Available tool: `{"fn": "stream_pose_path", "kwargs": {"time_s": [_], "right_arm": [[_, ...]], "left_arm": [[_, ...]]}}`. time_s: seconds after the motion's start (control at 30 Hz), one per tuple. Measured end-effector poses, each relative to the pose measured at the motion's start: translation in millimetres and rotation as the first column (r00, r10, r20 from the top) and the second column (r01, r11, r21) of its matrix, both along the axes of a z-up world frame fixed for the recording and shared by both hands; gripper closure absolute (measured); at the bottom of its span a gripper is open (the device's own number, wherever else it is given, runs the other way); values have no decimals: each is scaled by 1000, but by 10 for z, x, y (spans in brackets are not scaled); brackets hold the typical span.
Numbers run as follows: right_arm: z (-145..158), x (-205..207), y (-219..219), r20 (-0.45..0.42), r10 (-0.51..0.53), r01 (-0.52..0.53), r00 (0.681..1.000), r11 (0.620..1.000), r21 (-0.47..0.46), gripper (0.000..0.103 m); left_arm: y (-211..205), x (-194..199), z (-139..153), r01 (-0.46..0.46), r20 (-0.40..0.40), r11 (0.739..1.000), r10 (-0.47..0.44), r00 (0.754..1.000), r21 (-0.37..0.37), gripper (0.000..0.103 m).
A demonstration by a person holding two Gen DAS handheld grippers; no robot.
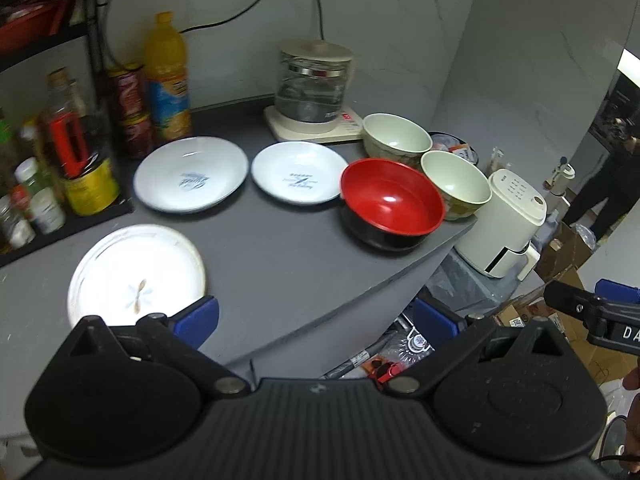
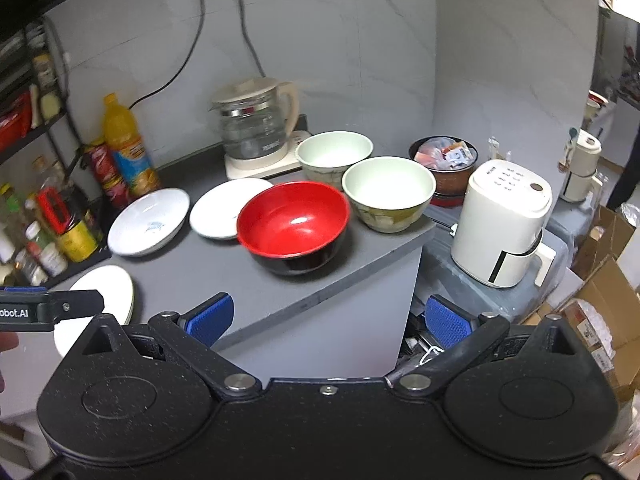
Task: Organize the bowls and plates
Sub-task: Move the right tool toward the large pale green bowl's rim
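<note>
On the grey counter (image 1: 288,264) lie three white plates: a near one with a flower mark (image 1: 136,276), a left deep plate (image 1: 191,173) and a middle plate (image 1: 298,172). A red and black bowl (image 1: 390,202) stands by the counter's right edge, with two pale green bowls (image 1: 396,136) (image 1: 456,184) behind it. My left gripper (image 1: 316,316) is open and empty, held back above the near edge. My right gripper (image 2: 328,318) is open and empty, in front of the red bowl (image 2: 294,226). The plates (image 2: 149,222) (image 2: 224,208) and green bowls (image 2: 334,154) (image 2: 388,192) show in the right wrist view too.
A glass kettle on a base (image 1: 314,84) stands at the back. Bottles, cans and jars (image 1: 166,80) crowd the left side and a rack. A white air fryer (image 2: 502,224) and a bowl of packets (image 2: 444,160) sit right of the counter. Cardboard boxes (image 2: 600,300) lie below.
</note>
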State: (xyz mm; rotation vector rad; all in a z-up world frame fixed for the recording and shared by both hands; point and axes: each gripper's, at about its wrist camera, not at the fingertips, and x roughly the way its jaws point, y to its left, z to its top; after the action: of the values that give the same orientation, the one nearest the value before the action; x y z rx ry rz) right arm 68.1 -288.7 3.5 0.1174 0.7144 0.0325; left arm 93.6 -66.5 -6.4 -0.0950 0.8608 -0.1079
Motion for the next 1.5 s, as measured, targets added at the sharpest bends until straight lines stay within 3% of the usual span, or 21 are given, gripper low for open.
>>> {"fn": "stream_pose_path", "kwargs": {"time_s": [0.17, 0.53, 0.9, 1.0, 1.23, 1.5], "right_arm": [[-10, 260, -68, -9, -47, 48, 999, 999, 1, 0], [-70, 800, -194, -13, -197, 197, 980, 980, 27, 0], [-173, 1201, -257, -28, -324, 326, 946, 943, 69, 0], [-199, 1265, -308, -31, -348, 349, 937, 932, 94, 1], [-315, 1473, -469, -66, -384, 390, 921, 912, 131, 12], [-543, 1744, -734, -120, -375, 392, 919, 898, 197, 27]], "left_arm": [[-128, 430, 22, 75, 30, 997, -75, 997, 1, 1], [-305, 1420, 8, 236, 44, 968, -233, 972, -83, 2], [-453, 2084, -75, 355, 12, 931, -355, 935, -81, 3], [-489, 2228, -109, 366, -27, 925, -371, 928, -101, 3], [-645, 2469, -210, 372, -61, 923, -379, 923, -97, 7], [-912, 2778, -356, 350, -84, 929, -361, 929, -115, 22]]}}
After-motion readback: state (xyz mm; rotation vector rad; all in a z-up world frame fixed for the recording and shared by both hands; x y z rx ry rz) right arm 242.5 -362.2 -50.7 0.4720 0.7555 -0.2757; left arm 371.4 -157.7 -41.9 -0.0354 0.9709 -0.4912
